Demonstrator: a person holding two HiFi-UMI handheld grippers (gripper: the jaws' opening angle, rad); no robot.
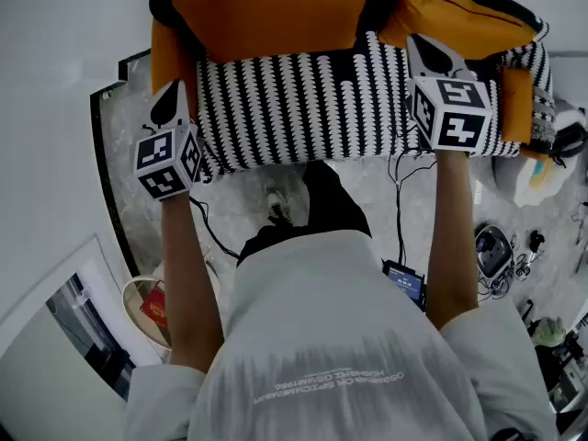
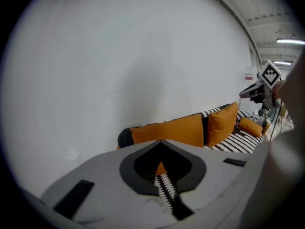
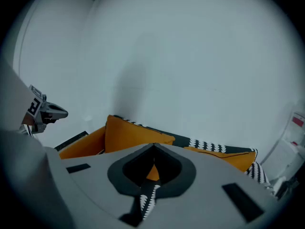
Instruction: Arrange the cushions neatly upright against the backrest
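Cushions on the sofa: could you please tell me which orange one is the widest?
The long orange cushion, leftmost in the left gripper view; it stretches much wider than the squarer orange cushion standing to its right.
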